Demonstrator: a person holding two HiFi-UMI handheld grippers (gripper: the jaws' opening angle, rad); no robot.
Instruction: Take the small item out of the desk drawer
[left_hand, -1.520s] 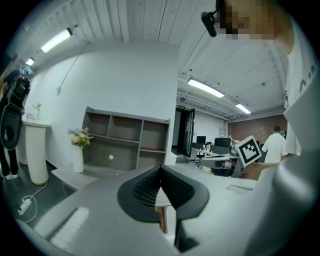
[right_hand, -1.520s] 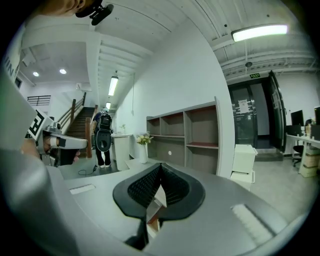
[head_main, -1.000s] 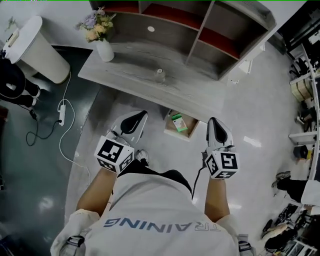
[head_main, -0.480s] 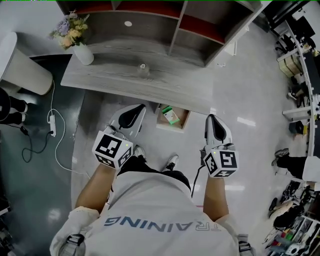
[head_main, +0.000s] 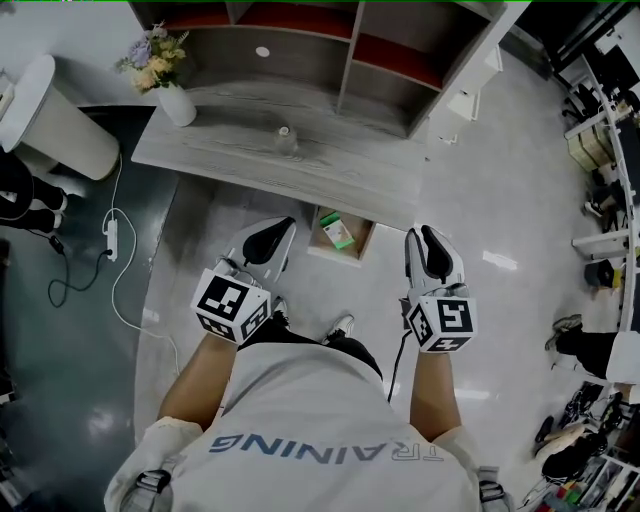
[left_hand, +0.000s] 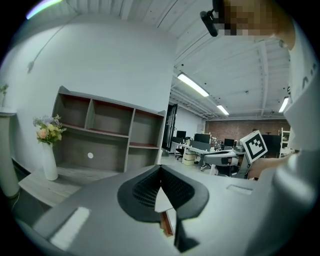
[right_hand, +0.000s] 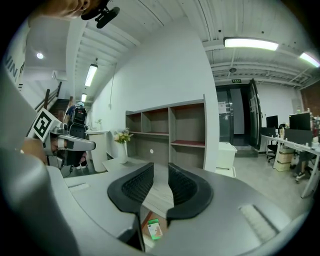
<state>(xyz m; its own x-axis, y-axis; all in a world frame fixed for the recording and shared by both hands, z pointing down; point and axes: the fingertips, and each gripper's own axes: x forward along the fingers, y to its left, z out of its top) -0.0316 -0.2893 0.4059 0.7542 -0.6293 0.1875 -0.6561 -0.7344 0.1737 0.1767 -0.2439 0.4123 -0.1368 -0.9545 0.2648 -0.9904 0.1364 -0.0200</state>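
Note:
The desk drawer (head_main: 362, 246) stands pulled open below the grey desk (head_main: 240, 160). Inside it lies a small green-and-white box (head_main: 338, 232), which also shows under my right jaws in the right gripper view (right_hand: 155, 229). My left gripper (head_main: 280, 229) hovers just left of the drawer, its jaws shut and empty (left_hand: 160, 169). To the right of the drawer my right gripper (head_main: 424, 236) has just been opening; its pads stand a little apart with nothing between them (right_hand: 160, 172). Neither gripper touches the box.
On the desk are a white vase of flowers (head_main: 176, 95), a small clear bottle (head_main: 285, 140) and a shelf unit (head_main: 350, 60). A white bin (head_main: 50, 115) and a power strip with its cable (head_main: 111, 238) are on the left. My feet (head_main: 340, 326) are below the drawer.
The right gripper's jaws have parted from shut to slightly apart. Both grippers have edged toward the desk, and the view has shifted a little.

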